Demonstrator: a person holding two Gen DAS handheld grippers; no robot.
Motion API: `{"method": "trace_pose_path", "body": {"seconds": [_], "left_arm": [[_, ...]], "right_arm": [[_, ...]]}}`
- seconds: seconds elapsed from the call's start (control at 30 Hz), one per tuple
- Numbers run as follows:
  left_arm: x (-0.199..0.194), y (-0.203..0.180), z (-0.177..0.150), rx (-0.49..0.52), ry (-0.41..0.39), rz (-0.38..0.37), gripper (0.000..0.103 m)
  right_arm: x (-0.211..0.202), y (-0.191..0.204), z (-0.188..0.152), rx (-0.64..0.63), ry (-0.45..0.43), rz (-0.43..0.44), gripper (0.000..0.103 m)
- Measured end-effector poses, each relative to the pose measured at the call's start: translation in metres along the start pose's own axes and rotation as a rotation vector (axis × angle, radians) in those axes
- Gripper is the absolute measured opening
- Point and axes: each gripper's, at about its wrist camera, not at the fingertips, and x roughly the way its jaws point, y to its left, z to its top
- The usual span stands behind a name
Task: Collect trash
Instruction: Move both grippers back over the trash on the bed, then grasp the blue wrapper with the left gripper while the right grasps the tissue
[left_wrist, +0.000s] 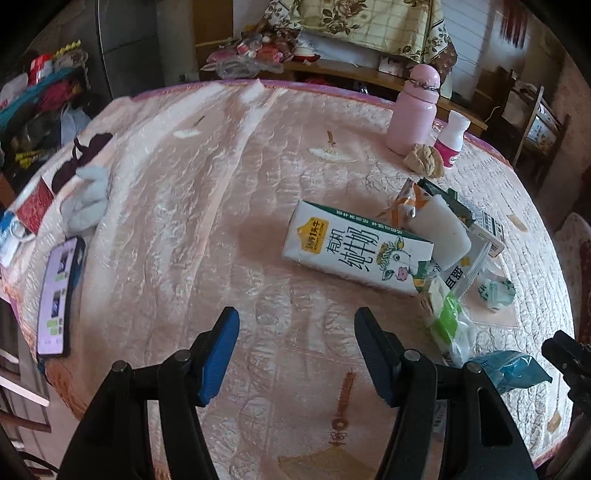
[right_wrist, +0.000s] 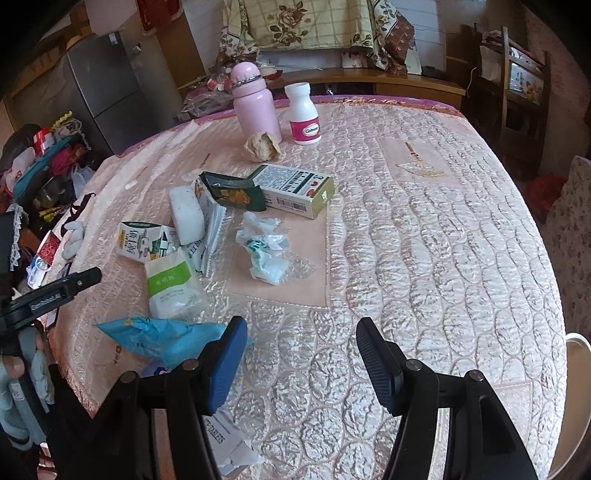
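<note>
Trash strewn on a round, pink quilted tabletop (right_wrist: 424, 258) in a cluttered room.

Both the left gripper (left_wrist: 295, 354) and right gripper (right_wrist: 301, 363) hover with fingers spread wide, holding nothing. A milk carton (left_wrist: 354, 247), crumpled wrapper (right_wrist: 267, 253) and blue bag (right_wrist: 162, 339) lie on the cloth; a grey fridge (right_wrist: 99, 88) stands behind.

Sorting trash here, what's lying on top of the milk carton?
A white block rests across one end of the milk carton. Whatever lies beneath the carton is hidden.
</note>
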Motion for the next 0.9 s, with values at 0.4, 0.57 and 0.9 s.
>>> {"method": "trace_pose_path", "body": {"seconds": [0.4,0.57,0.9], "left_arm": [[-0.027,-0.056,-0.012,0.157,0.034,-0.285,0.071],[-0.032,-0.09,-0.024,0.313,0.046,-0.367,0.072],[-0.024,-0.127,-0.049,0.585,0.034,-0.288,0.072]], "right_arm": [[0.012,-0.003,0.003,0.0,0.019,0.005,0.065],[0.009,-0.021,0.0,0.029,0.018,-0.012,0.065],[0.006,-0.04,-0.005,0.056,0.025,-0.027,0.065]]}}
